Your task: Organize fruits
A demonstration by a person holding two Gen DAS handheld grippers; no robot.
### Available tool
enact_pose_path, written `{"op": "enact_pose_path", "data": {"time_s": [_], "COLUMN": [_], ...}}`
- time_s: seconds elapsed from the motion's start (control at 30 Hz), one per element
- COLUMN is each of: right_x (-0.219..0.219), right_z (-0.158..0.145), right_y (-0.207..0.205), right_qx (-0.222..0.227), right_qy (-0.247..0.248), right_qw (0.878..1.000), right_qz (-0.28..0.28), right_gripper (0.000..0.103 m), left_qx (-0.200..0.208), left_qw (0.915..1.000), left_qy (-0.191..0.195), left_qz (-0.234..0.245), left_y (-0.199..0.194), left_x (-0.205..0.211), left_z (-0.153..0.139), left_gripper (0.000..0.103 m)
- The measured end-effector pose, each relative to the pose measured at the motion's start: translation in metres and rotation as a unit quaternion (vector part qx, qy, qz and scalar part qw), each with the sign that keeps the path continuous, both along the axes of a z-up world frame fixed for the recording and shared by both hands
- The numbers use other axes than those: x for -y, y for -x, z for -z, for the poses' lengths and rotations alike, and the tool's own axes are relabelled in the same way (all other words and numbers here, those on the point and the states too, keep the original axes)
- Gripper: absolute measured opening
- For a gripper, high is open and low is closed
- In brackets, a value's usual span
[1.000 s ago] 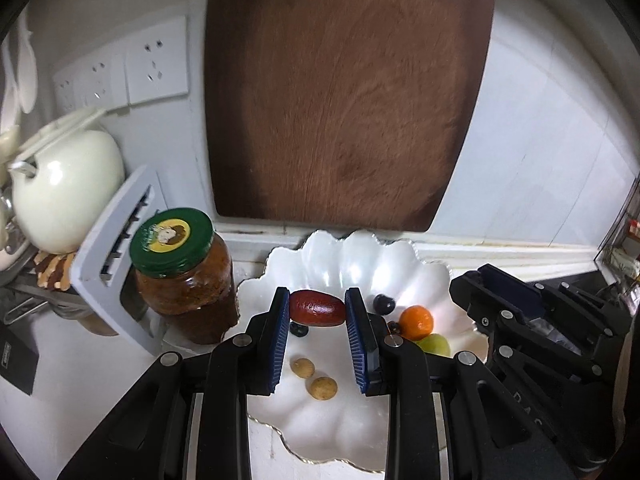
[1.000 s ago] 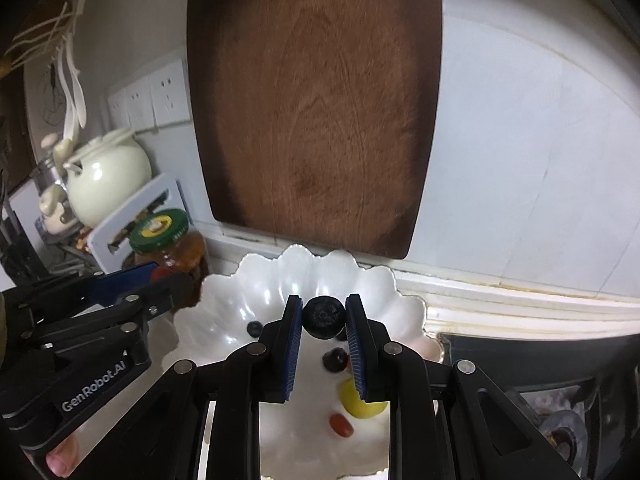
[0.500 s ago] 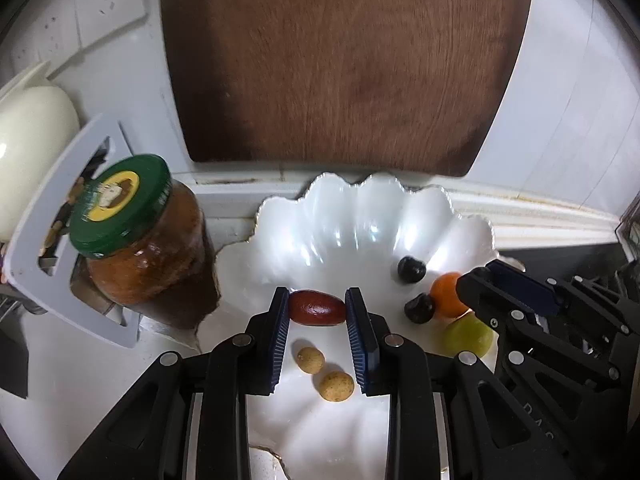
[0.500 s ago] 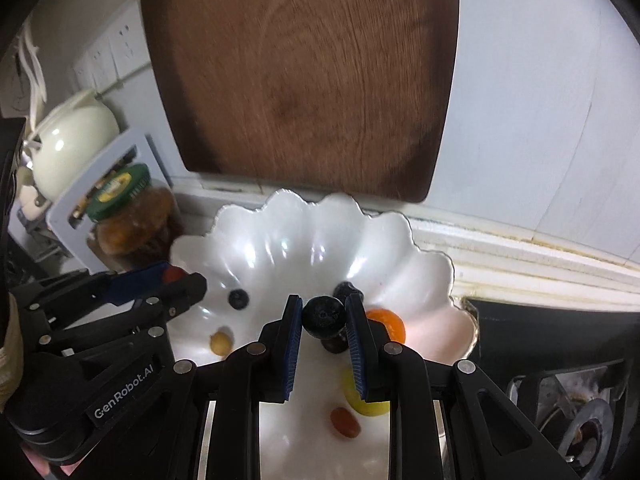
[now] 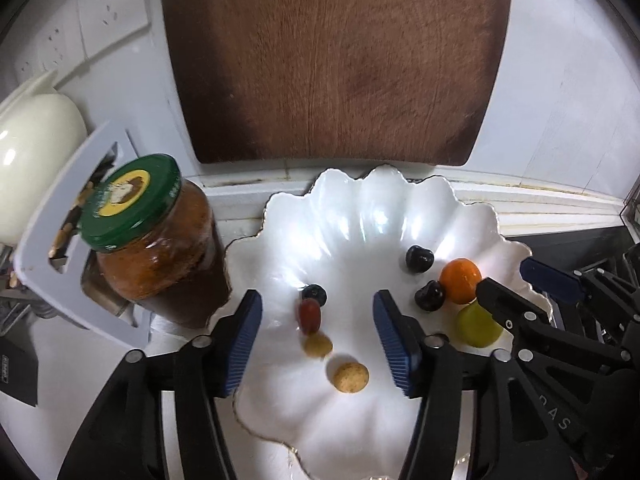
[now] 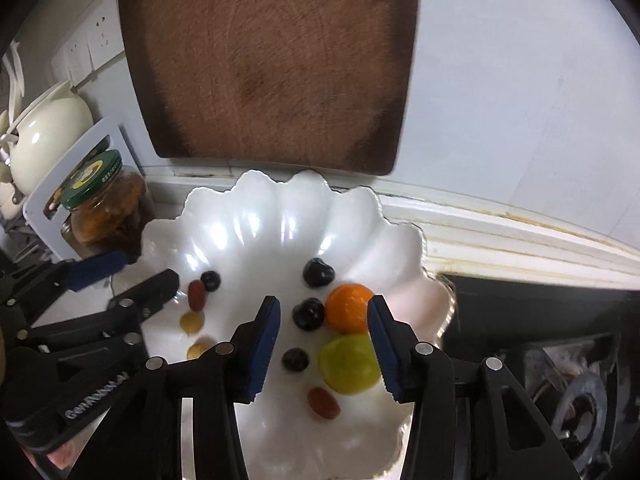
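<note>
So the fruits are all sitting in the white scalloped plate (image 5: 360, 216) now, and both grippers are mid-release. The left gripper (image 5: 318, 344) has its jaws opening with nothing pinched: the red date (image 5: 310, 314) lies free on the plate between them, touching a blueberry (image 5: 314, 293) on its far side and a small tan fruit (image 5: 318, 345) on its near side. The right gripper (image 6: 324, 350) is opening too, a dark berry (image 6: 295, 359) loose between its jaws, just beside the green fruit (image 6: 349, 364).

If you ask me, the trick here is to let the jaws spread fully before lifting, then pull straight up and back, so the pads don't nudge anything. These are small, round, smooth things on a glossy plate, so they'll roll at a tap.

Looks-wise: an orange citrus (image 6: 347, 307) sits toward the plate's right side, touching the green fruit, two dark cherries (image 6: 318, 273) beyond it. Another tan fruit (image 5: 351, 377) lies toward the near rim. A green-lidded jar (image 5: 156, 248) stands on the surface just left of the plate, a wooden board (image 5: 336, 60) leaning behind.
</note>
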State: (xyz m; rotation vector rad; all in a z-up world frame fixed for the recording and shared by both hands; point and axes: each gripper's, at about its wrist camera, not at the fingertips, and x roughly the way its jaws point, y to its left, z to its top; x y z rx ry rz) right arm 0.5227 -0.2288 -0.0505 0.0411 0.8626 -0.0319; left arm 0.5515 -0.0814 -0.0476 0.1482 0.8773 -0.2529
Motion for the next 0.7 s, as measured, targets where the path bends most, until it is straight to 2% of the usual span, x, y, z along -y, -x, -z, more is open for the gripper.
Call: {"op": "enact_pose_path", "data": {"time_s": [0.1,0.17,0.3,0.57,0.7], "right_x": [0.000,-0.002,-0.005,-0.011,-0.016], "right_z": [-0.005,-0.010,-0.026,-0.065,-0.082], "right_y": [0.015,0.025,0.052,0.122,0.167], "right_qx": [0.009,0.019,0.050,0.119,0.155], "right_qy": [0.008,0.019,0.029,0.052,0.071], "right_qw": [1.000,1.000,0.998,0.991,0.985], "right_qz": [0.004,0.006,0.011,0.026,0.027], "right_gripper": [0.047,0.048,0.062,0.073,0.075], "left_qx": [0.032,0.048,0.085,0.145,0.174], "left_qw": [0.9993,0.9985,0.9958,0.9881,0.9830], "left_qy": [-0.017,-0.025,-0.028,-0.021,-0.013], "left_qz": [-0.002,-0.007,-0.020,-0.047,-0.057], "left_y": [0.016,0.025,0.055,0.126,0.172], "left_x": [-0.002,-0.005,-0.012,-0.029,-0.036], "left_z": [-0.010,-0.017,-0.035,-0.068,-0.083], "left_gripper": [0.071,0.073,0.082,0.090,0.093]}}
